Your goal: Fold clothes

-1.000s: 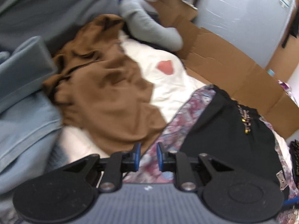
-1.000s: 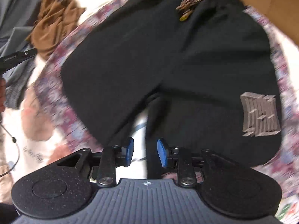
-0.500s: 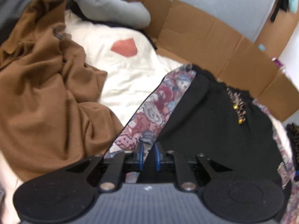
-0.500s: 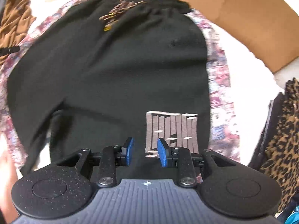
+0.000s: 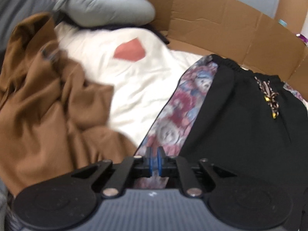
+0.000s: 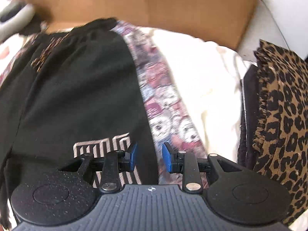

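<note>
I'm looking across the pile from the left side first. A rumpled brown cloth garment (image 5: 44, 104) is lying far left, heaped on a cream-white sheet with a red patch (image 5: 130, 73). Behind them a grey padded cushion (image 5: 104, 9) is resting against a brown cardboard wall (image 5: 221, 32).

Moving right, my left gripper (image 5: 154, 158) is hanging over the edge of a teddy-bear-print fabric in purple and blue (image 5: 181, 111). Its jaws have just been closing and the blue pads are now standing almost together — only a sliver of gap between them. I cannot tell whether any of the print fabric is pinched there; it may simply be lying below the tips.

Next to that print strip the black shorts with an elastic waistband (image 5: 240, 125) are lying flat on top of the printed fabric, the patterned drawstring (image 5: 269, 98) trailing down from the waist.

Through the right wrist camera the same shorts (image 6: 73, 96) are spreading left of centre, their white striped logo (image 6: 102, 146) sitting at the lower hem. My right gripper (image 6: 149, 156) is hovering at that hem corner — jaws partly apart, nothing clamped, the shorts' right edge and the print strip (image 6: 165, 104) showing between the pads.

Farther right the cream sheet (image 6: 207, 88) is showing, then a leopard-print folded cloth (image 6: 284, 115) is lying at the far right.
</note>
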`<action>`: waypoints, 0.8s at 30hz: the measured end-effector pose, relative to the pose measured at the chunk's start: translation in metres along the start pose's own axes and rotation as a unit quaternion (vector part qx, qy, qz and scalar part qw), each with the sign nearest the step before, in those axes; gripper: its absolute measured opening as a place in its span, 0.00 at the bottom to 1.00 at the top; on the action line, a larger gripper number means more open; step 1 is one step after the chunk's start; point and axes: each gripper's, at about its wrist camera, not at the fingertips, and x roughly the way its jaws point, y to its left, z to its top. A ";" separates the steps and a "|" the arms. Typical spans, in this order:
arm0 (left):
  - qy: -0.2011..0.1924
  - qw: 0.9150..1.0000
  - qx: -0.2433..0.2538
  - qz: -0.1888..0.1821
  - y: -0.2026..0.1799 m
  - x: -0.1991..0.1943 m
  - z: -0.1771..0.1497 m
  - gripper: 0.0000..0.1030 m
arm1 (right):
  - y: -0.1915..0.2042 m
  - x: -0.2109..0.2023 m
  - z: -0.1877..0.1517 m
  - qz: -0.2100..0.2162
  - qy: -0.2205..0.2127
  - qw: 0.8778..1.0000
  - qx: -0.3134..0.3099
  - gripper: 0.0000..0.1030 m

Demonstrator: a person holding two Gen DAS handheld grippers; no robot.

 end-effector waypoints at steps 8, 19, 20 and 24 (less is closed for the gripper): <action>-0.009 0.999 0.011 -0.038 -0.032 0.028 0.047 0.08 | -0.018 0.014 0.011 0.018 -0.045 0.999 0.018 0.34; 0.014 1.000 0.003 0.016 -0.030 0.073 0.070 0.03 | -0.022 0.028 0.001 0.015 -0.041 0.997 0.056 0.37; 0.005 1.000 0.006 0.018 -0.031 0.069 0.072 0.04 | -0.020 0.027 0.001 0.012 -0.042 0.998 0.052 0.37; -0.001 1.000 0.014 0.009 -0.031 0.068 0.081 0.09 | -0.017 0.025 0.007 0.013 -0.054 0.997 0.047 0.37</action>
